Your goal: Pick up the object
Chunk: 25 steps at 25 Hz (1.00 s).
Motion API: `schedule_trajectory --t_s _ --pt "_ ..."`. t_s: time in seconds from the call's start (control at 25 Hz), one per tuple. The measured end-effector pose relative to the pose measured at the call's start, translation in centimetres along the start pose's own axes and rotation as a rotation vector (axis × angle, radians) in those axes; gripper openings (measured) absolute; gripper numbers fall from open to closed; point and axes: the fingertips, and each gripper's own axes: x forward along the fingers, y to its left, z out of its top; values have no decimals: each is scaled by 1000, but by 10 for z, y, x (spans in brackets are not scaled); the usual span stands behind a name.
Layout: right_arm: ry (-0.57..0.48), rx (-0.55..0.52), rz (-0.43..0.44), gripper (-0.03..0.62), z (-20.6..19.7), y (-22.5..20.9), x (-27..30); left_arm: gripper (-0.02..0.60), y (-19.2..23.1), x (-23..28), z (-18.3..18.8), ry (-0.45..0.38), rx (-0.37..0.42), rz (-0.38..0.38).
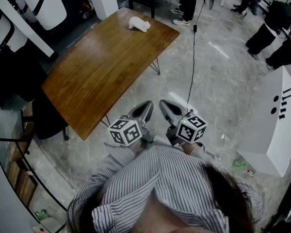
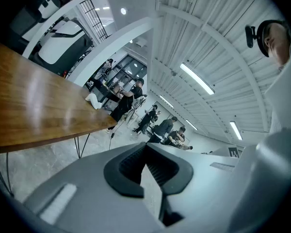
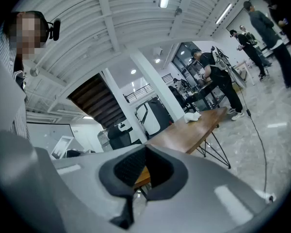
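Observation:
A small white object (image 1: 139, 24) lies near the far end of a brown wooden table (image 1: 102, 72). It shows small and far off in the left gripper view as a white object (image 2: 93, 101) and in the right gripper view as a white object (image 3: 191, 116). My left gripper (image 1: 146, 106) and right gripper (image 1: 166, 106) are held close to my chest, off the table's near corner, tips pointing toward the table. Both are shut with nothing between the jaws. They are far from the object.
Several people (image 1: 276, 18) stand on the grey floor beyond the table. A black cable (image 1: 193, 57) hangs down to the floor on the right of the table. A white counter (image 1: 276, 130) is at the right. Dark chairs and equipment (image 1: 19, 81) crowd the left.

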Motion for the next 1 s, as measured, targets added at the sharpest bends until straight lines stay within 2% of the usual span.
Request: schedule_trajectory --t_s 0.4,0.64,0.88,1.0 --pt "-17 12 -11 2 7 -10 -2 0 5 2 1 -11 -9 20" --pt "-11 29 28 2 15 -19 2 0 17 8 20 -89 -7 68" --pt "6 53 51 2 27 -41 7 2 19 27 37 -175 -43 63" --pt "20 63 50 2 25 -54 1 2 15 37 28 -174 -40 73"
